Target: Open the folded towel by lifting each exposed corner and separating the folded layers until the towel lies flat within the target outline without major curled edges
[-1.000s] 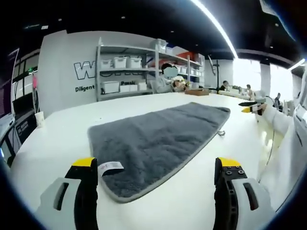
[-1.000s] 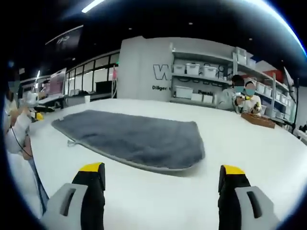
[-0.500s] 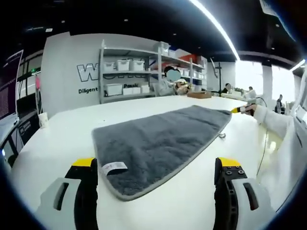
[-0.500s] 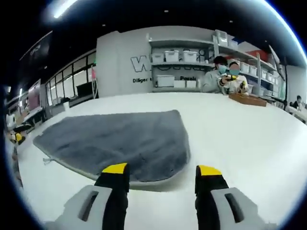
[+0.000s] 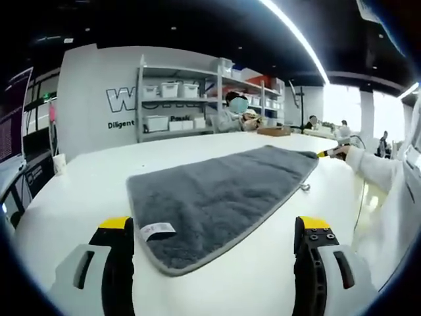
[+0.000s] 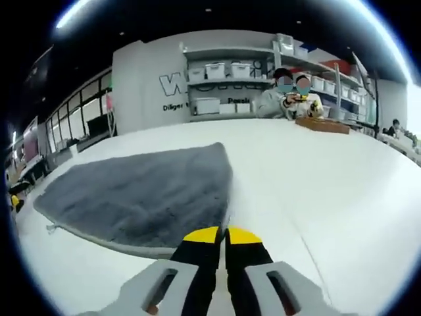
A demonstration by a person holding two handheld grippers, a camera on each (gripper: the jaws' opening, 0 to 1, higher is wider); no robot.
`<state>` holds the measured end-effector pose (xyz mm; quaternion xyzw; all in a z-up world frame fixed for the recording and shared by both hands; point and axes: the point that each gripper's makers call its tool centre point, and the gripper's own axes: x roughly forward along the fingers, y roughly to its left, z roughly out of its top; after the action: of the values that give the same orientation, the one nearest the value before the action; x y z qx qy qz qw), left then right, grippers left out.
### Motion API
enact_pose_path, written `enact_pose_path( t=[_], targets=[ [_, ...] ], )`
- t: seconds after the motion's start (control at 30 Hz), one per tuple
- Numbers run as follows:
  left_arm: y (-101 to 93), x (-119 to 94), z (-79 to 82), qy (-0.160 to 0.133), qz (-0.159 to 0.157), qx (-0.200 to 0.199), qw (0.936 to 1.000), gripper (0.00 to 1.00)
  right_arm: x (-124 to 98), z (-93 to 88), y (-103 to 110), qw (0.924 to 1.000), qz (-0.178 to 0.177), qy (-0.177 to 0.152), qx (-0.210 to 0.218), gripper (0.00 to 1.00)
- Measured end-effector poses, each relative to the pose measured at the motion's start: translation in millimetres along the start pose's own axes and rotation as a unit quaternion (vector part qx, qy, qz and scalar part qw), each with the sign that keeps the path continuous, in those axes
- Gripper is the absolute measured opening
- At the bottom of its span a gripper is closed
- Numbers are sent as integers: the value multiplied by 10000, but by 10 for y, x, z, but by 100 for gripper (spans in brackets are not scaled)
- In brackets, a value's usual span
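A grey towel (image 5: 217,197) lies spread on the white table (image 5: 99,184), with a white label (image 5: 155,230) at its near corner. My left gripper (image 5: 214,227) is open, its jaws standing wide on either side of that near end, above the table. At the towel's far corner the right gripper (image 5: 323,152) shows with a yellow tip, held by a hand. In the right gripper view the towel (image 6: 138,194) stretches away to the left, and my right gripper (image 6: 222,234) is shut, the towel's near corner vanishing under its tips.
A small hanging loop (image 5: 303,186) sticks out from the towel's edge. Shelves with white bins (image 5: 171,105) line the back wall, and people (image 6: 289,95) sit at the table's far side by a wooden tray (image 6: 322,124). A paper cup (image 5: 58,162) stands far left.
My right gripper has moved in to the towel's corner and closed, from wide open to shut. The left gripper has stayed open and nearly still.
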<state>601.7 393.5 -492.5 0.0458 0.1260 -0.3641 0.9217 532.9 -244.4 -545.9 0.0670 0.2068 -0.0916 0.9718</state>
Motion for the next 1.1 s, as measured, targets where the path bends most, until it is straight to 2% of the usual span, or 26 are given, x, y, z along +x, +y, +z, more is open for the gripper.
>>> enact_pose_path(
  t=[0.27, 0.4, 0.63, 0.8, 0.97, 1.1],
  targets=[
    [26, -20, -24, -3, 31, -42, 10000, 100, -145, -102, -46, 9995, -93, -20, 291, 0],
    [34, -19, -35, 6, 26, -61, 10000, 100, -125, -113, -82, 9993, -164, -7, 344, 0],
    [48, -66, -32, -31, 65, -80, 9999, 100, -34, -165, -126, 9991, -225, 203, 288, 0],
    [75, -93, -49, -15, 115, -95, 9999, 100, -113, -176, -137, 9990, -320, 199, 237, 12],
    [88, -81, -55, -11, 121, -115, 9999, 100, -264, -89, -165, 9991, -399, 24, 105, 21],
    [83, -66, -76, 18, 98, -127, 9999, 100, -383, 39, -66, 9993, -314, -158, -109, 36]
  ],
)
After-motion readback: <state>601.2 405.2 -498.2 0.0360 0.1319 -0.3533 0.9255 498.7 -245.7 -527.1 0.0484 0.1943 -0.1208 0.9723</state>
